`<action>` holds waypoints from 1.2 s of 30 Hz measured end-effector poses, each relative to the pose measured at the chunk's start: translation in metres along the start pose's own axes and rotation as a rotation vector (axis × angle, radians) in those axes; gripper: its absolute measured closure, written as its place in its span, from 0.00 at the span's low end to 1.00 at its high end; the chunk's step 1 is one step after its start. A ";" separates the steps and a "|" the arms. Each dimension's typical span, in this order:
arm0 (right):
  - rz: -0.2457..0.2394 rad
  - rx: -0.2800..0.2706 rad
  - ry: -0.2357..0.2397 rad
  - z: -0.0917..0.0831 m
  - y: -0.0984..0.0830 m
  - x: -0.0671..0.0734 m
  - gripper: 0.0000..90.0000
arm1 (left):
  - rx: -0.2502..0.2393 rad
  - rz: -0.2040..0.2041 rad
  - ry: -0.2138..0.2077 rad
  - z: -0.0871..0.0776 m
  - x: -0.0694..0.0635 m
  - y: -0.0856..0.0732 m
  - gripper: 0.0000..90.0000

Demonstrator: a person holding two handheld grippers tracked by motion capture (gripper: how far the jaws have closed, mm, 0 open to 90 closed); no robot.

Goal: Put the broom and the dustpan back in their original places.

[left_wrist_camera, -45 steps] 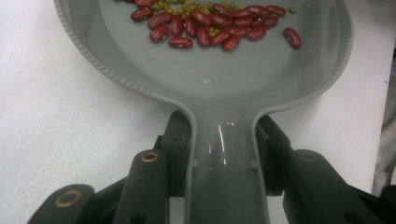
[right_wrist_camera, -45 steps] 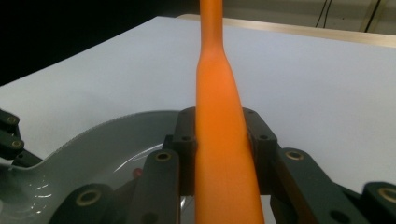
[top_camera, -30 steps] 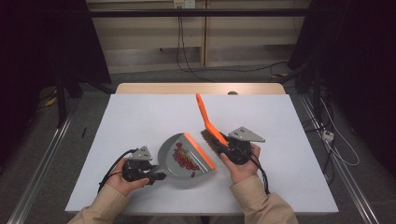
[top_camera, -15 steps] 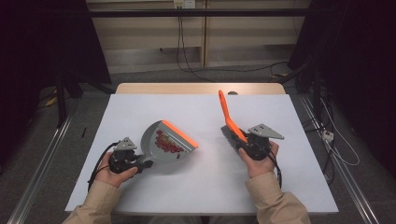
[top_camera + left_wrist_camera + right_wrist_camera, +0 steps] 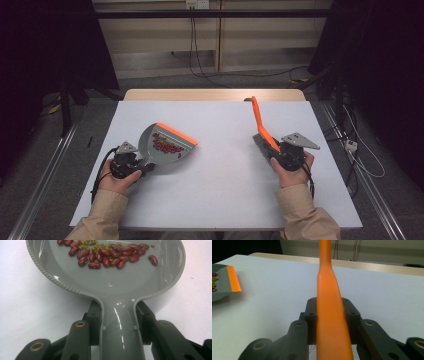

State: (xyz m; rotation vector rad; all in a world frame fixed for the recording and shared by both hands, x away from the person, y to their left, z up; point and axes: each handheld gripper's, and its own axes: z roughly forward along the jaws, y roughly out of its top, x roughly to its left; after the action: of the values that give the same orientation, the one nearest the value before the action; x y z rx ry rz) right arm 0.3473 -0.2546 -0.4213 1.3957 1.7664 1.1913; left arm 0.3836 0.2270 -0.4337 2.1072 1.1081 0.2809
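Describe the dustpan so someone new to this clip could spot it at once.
On the white table, look to the left side, just ahead of the person's left hand. The left gripper clamps the handle of a grey dustpan. Its orange front lip and the red beans lying in it set it apart from the orange-handled brush at the right.

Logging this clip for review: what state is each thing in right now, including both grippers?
Dustpan: held by its handle, orange lip away from the hand.
Beans: red and small green ones, gathered inside the dustpan.
Brush: gripped at the handle, apart from the dustpan.
Left gripper: shut on the dustpan handle.
Right gripper: shut on the brush handle.
Table: white top.
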 end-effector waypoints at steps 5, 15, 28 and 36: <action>0.009 0.007 -0.026 -0.002 -0.003 -0.009 0.79 | 0.003 -0.037 0.035 0.001 0.006 0.000 0.71; 0.014 0.014 -0.082 -0.002 -0.008 -0.025 0.79 | 0.027 -0.081 0.097 0.006 0.014 0.000 0.71; -0.024 0.040 -0.202 0.004 -0.013 -0.042 0.79 | 0.031 -0.135 0.146 0.008 0.019 -0.003 0.70; -0.041 0.059 -0.198 0.009 -0.018 -0.033 0.78 | 0.010 -0.135 0.134 0.010 0.011 -0.006 0.61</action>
State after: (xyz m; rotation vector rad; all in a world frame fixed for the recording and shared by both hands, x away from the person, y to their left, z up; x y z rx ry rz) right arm 0.3567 -0.2841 -0.4442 1.4508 1.6949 0.9516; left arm 0.3913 0.2325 -0.4465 2.0348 1.3262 0.3567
